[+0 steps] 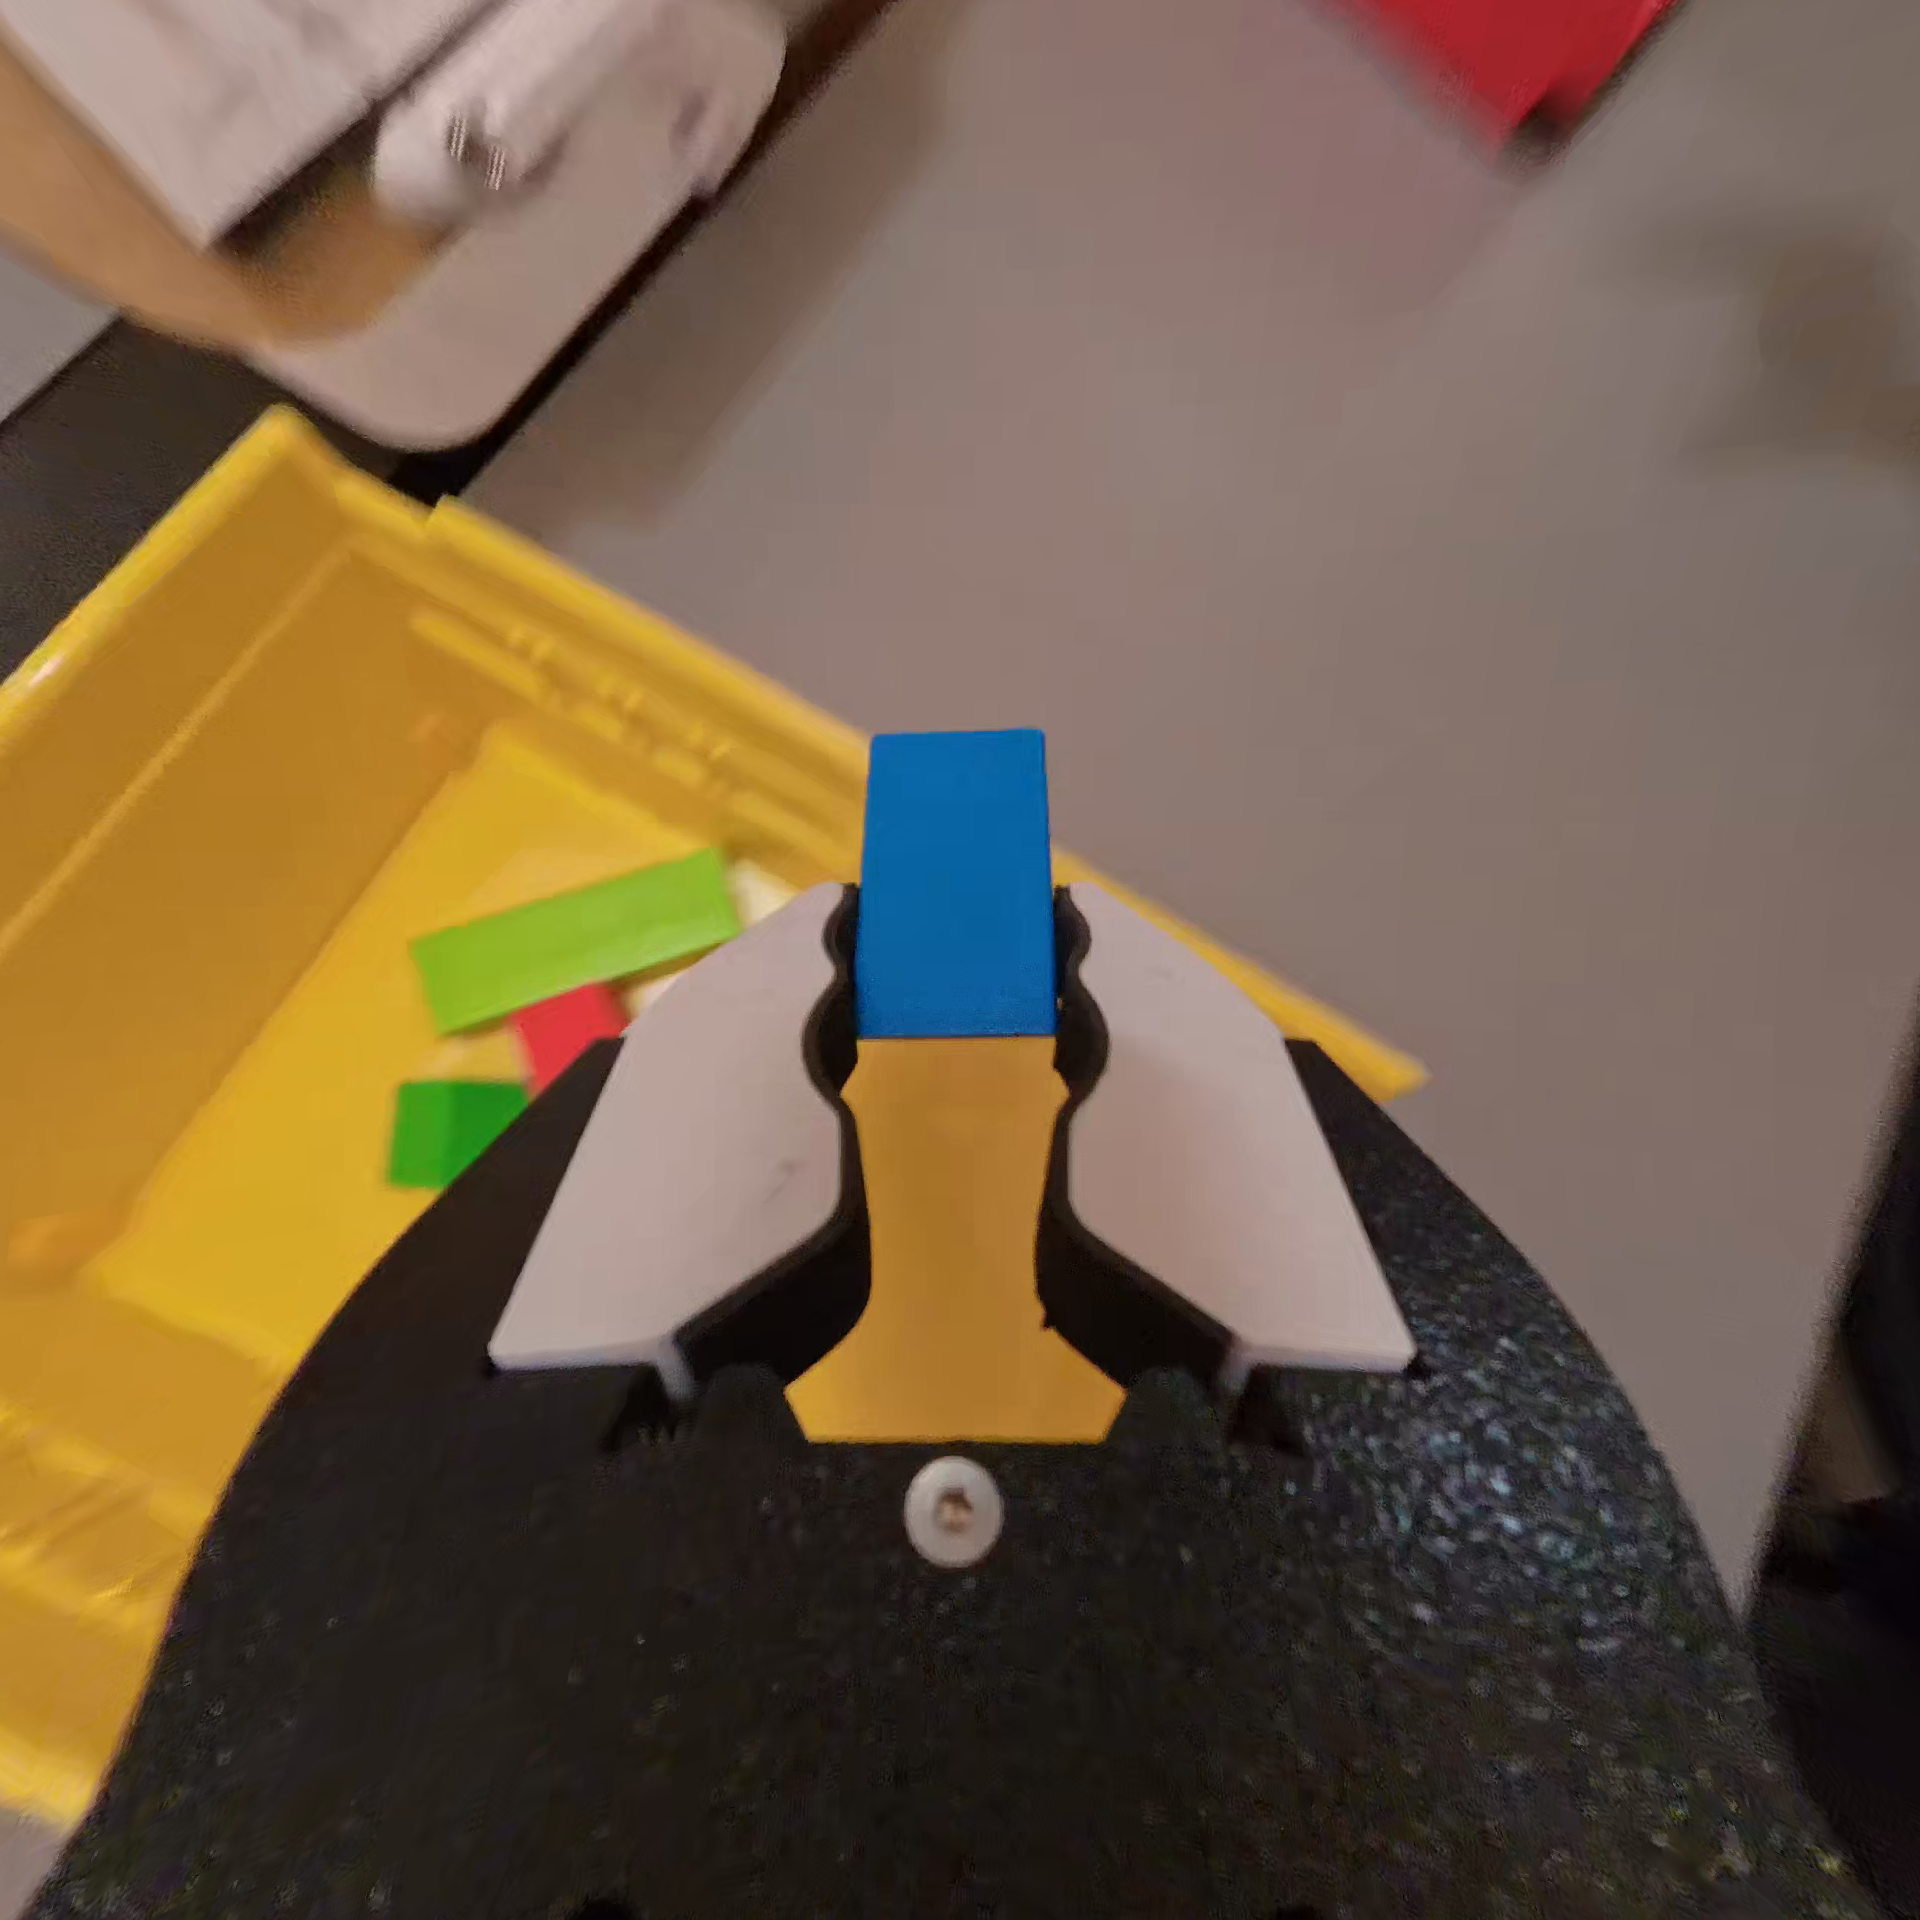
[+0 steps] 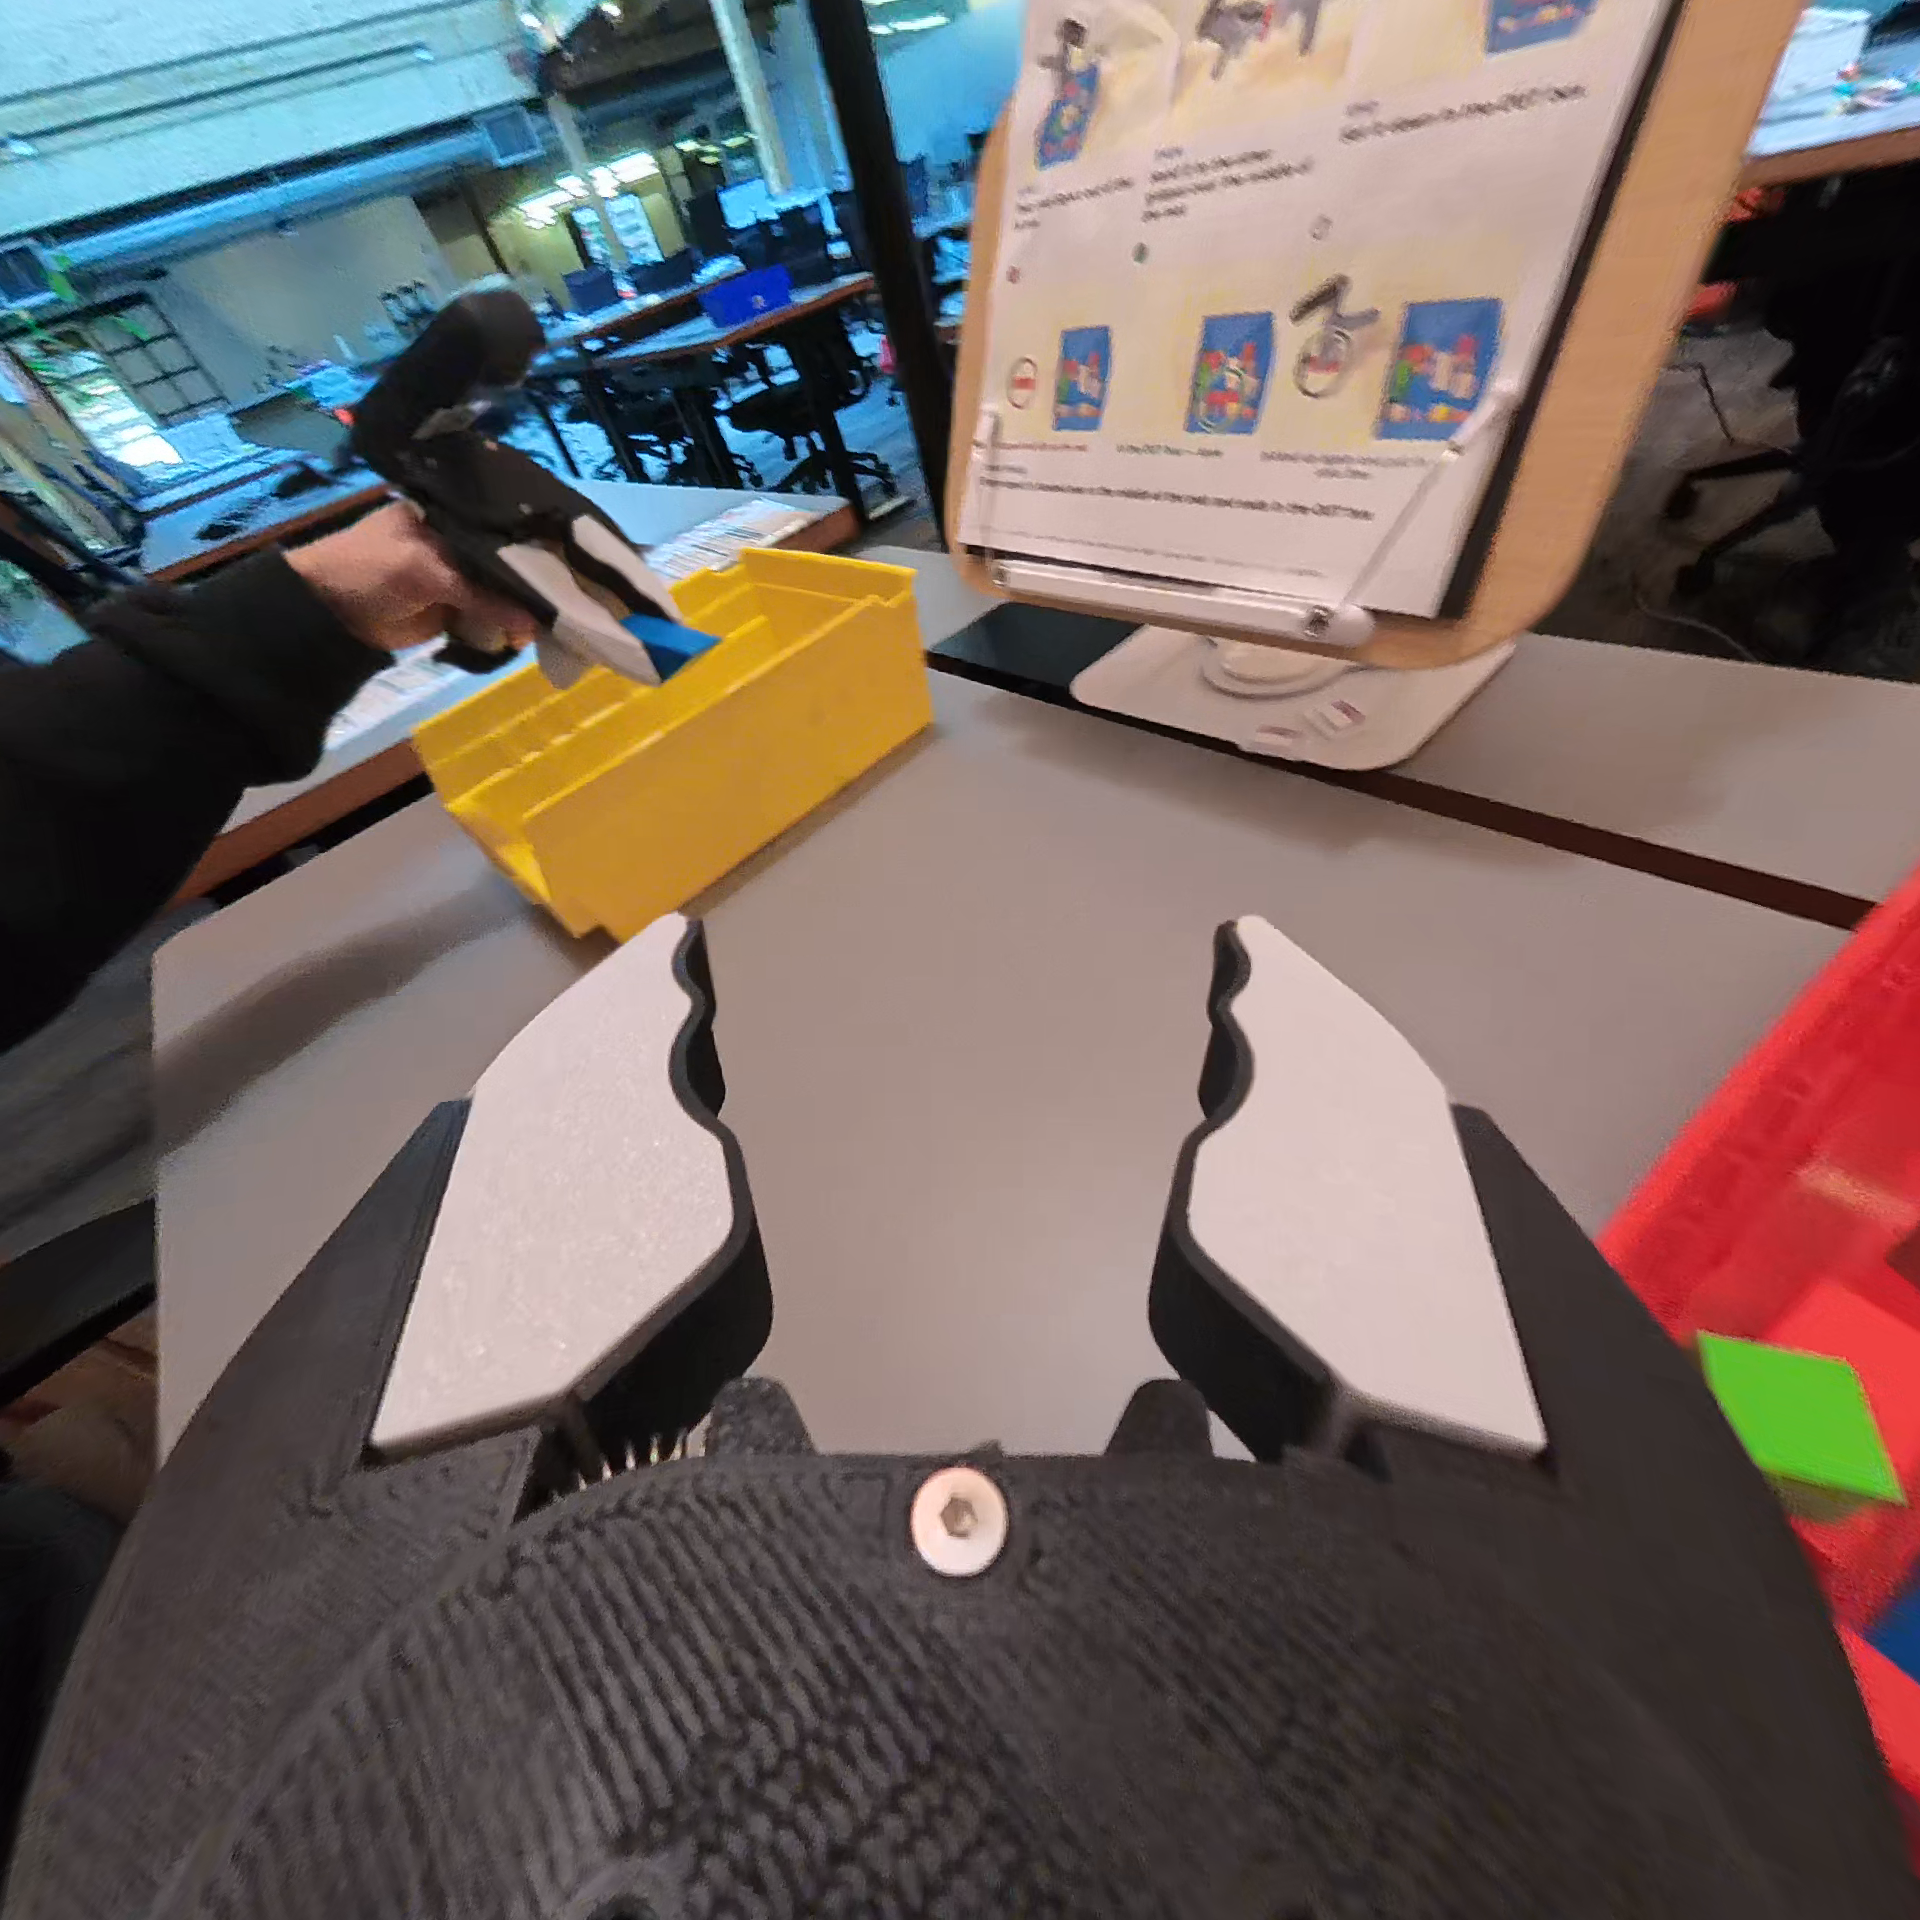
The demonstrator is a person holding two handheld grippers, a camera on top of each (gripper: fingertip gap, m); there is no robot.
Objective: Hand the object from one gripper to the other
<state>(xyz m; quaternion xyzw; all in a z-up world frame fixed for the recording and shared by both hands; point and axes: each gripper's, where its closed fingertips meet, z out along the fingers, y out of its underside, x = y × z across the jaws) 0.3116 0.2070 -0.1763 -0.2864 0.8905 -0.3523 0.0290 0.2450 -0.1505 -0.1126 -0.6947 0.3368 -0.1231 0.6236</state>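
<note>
1. Between the fingers of the left gripper (image 1: 956,961), a blue block (image 1: 954,883) is clamped, both black wavy pads pressing against its long sides; its far end sticks out past the fingertips.
2. In the right wrist view the same blue block (image 2: 665,639) shows in the left gripper (image 2: 623,634), up in the air over the open top of the yellow bin (image 2: 727,748).
3. The left gripper is tilted forward and down, its fingers pointing toward the bin; a hand (image 2: 416,582) wraps its grip from below, and a black sleeve (image 2: 156,717) reaches in from the left edge.
4. Inside the yellow bin (image 1: 260,727) lie other blocks: a long light-green block (image 1: 577,935), a red block (image 1: 566,1034) partly under it, and a darker green block (image 1: 452,1127) nearer the gripper body.
5. The right gripper (image 2: 961,987) is level and low over the grey table (image 2: 1039,883), its fingers spread wide with only bare tabletop between them.
6. The two grippers are well apart, the left one farther off and to the left of the right one.
7. A red bin (image 2: 1766,1195) sits at the right edge beside the right gripper, with a green block (image 2: 1797,1423) in it.
8. Behind the table, an instruction sheet on a stand (image 2: 1299,312) leans back on a white base.
</note>
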